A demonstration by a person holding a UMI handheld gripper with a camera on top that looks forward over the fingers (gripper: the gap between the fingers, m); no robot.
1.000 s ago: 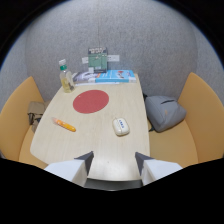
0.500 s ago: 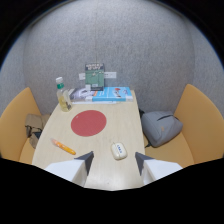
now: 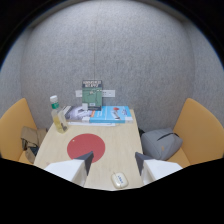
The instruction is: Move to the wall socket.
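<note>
White plastic is showing as a wide, low strip on the grey felt wall (image 3: 150,55): this looks like the wall socket (image 3: 108,93), sitting just above the far edge of the table (image 3: 125,145) and half hidden behind a small standing sign (image 3: 92,94). Being fixed to the wall, it is rigid and will not shift under a touch; my guess is the faceplate is hard, smooth plastic that could crack or scuff under a hard knock, so the task is calling for a gentle approach square to its exposed part at about 1 o'clock from the sign, with nothing to take hold of. Below the sign a blue book (image 3: 111,114) is lying flat, with a paler booklet (image 3: 76,113) at its 9 o'clock and a capped bottle (image 3: 57,115) of yellowish liquid standing farther out that way. Nearer, a red round mat (image 3: 86,147) is lying on the pale tabletop, and a small white gadget (image 3: 119,179) is resting between the fingers, untouched by either. The gripper (image 3: 114,165) is hanging released, its two fingers spread wide and holding nothing, pointing along the table towards the socket, which is well beyond them. Orange seats (image 3: 200,130) are flanking the table, with a grey cushion (image 3: 160,143) at 3 o'clock.
</note>
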